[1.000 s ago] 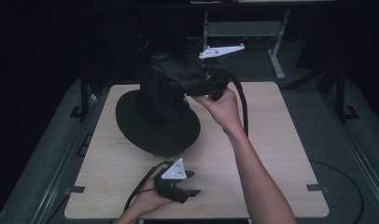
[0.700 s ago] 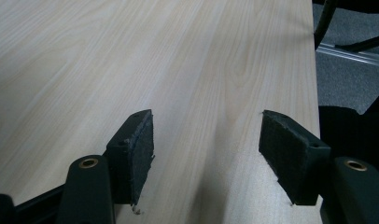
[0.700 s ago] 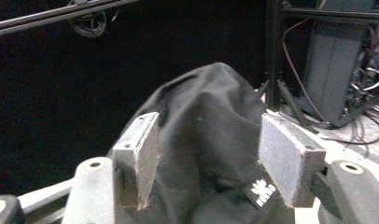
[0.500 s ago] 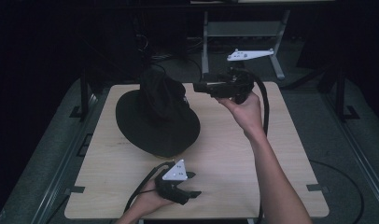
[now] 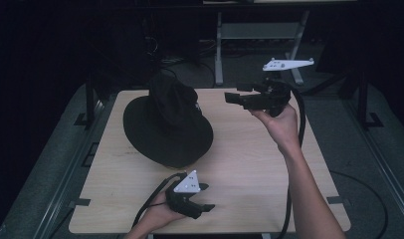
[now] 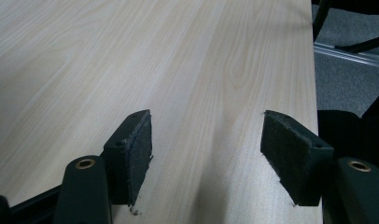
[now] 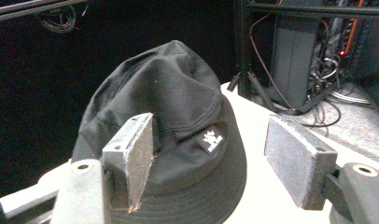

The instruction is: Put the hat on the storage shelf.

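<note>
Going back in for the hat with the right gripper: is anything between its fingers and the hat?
Nothing visible. The right gripper is held above the table, open and aimed at the black hat, with only air between them. The left gripper rests near the front edge, away from that line.

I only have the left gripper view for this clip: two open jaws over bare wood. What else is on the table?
Observer: A black hat sits on the table, on its far left part, crown up.
Operator: Is the other gripper near it?
Observer: The right gripper is held in the air to the hat's right, its jaws pointing at the hat and apart from it.
Operator: Open or shut?
Observer: Open; the right gripper view shows its pads spread with nothing between them.
Operator: Any marking on the hat?
Observer: A small black label with a white emblem sits on the crown just above the brim.
</note>
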The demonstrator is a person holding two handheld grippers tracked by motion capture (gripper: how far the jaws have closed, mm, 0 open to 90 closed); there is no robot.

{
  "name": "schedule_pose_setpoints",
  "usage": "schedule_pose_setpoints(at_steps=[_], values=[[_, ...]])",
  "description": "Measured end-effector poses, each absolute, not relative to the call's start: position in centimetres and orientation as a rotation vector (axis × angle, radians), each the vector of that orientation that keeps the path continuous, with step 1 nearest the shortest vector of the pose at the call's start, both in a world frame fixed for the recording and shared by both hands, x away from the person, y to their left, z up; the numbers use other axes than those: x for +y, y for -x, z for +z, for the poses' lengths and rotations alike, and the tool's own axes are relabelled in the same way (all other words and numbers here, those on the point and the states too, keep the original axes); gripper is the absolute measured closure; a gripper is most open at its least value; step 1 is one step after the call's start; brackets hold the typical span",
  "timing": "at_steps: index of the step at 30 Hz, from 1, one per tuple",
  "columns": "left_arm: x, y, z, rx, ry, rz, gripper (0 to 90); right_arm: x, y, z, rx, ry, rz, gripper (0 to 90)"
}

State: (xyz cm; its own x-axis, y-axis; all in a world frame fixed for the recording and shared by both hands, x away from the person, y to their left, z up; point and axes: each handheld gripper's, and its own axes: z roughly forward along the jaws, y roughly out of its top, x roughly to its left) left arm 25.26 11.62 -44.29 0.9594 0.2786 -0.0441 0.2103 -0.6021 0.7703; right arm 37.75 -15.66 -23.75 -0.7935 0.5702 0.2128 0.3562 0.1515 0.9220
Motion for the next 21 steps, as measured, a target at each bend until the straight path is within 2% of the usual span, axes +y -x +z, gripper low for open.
schedule_pose_setpoints(at_steps=[21], values=[[12.1,-25.3,-44.3,0.359,-2.224,0.126,30.2,-20.4,-35.7,-26.3,2.217,-0.988,1.638,29.1]])
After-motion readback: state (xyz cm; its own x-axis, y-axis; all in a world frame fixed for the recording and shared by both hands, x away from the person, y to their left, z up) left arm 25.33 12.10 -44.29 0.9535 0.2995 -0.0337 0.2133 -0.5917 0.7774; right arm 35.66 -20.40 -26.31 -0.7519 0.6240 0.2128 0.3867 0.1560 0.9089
